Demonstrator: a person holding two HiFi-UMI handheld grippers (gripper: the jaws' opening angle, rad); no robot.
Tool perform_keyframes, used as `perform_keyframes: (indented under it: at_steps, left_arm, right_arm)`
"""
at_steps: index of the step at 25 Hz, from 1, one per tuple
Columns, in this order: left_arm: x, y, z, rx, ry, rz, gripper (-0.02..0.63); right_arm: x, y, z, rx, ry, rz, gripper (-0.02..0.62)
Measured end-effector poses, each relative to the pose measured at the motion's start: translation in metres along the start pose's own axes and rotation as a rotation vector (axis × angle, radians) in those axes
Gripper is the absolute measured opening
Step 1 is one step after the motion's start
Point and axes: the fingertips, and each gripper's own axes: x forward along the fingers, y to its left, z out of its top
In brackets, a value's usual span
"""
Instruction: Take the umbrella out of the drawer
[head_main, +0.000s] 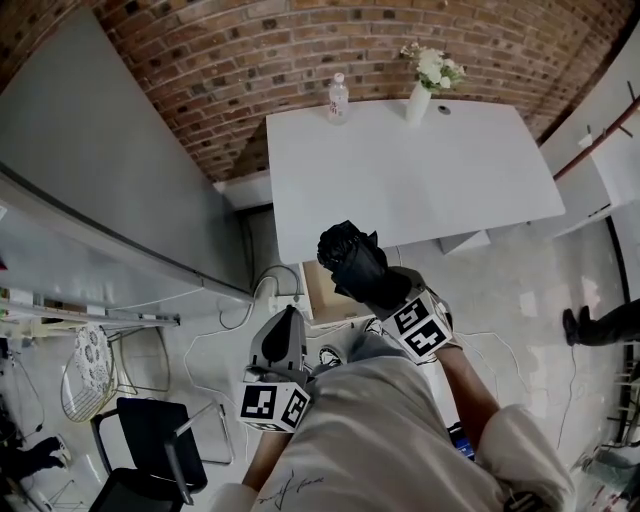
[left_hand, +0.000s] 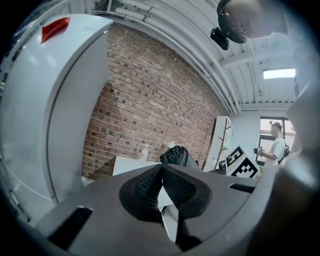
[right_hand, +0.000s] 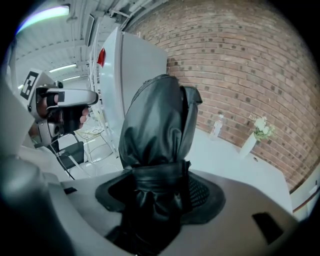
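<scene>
though compact, glossy black umbrella (right_hand: 152, 135)

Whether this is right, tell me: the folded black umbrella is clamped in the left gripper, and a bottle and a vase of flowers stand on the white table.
Wrong on the gripper: the right gripper view shows the right gripper clamped on the folded black umbrella. The bottle and vase of flowers do stand on the white table.

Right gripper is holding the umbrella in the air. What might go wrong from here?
The right gripper holds the umbrella near one end, with most of its length beyond the jaws, so it may tilt or slip. Swinging it over the table might topple the bottle or the vase at its far edge.
</scene>
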Motion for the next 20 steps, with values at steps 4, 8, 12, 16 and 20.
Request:
perform_keyframes:
  at_steps: [4,8,12,16,20]
  left_arm:
    - [-0.003,-0.001,0.002,-0.003,-0.003,-0.002,0.017]
    - [-0.006,0.001,0.002,-0.006,-0.006,0.002,0.017]
    - [-0.009,0.002,0.001,-0.007,-0.006,0.008,0.017]
    - [-0.009,0.004,0.001,-0.01,-0.001,0.005,0.017]
    - [-0.01,0.006,0.0,-0.018,0.001,0.007,0.017]
  right_arm:
    - [-0.011,0.0,0.005,0.032,-0.055,-0.025,0.264]
    - [-0.017,0.001,0.008,0.052,-0.086,-0.039,0.264]
    - [-0.024,0.001,0.011,0.077,-0.113,-0.045,0.264]
    - [-0.03,-0.001,0.015,0.086,-0.143,-0.059,0.264]
    - [-0.037,-0.001,0.021,0.108,-0.176,-0.063,0.264]
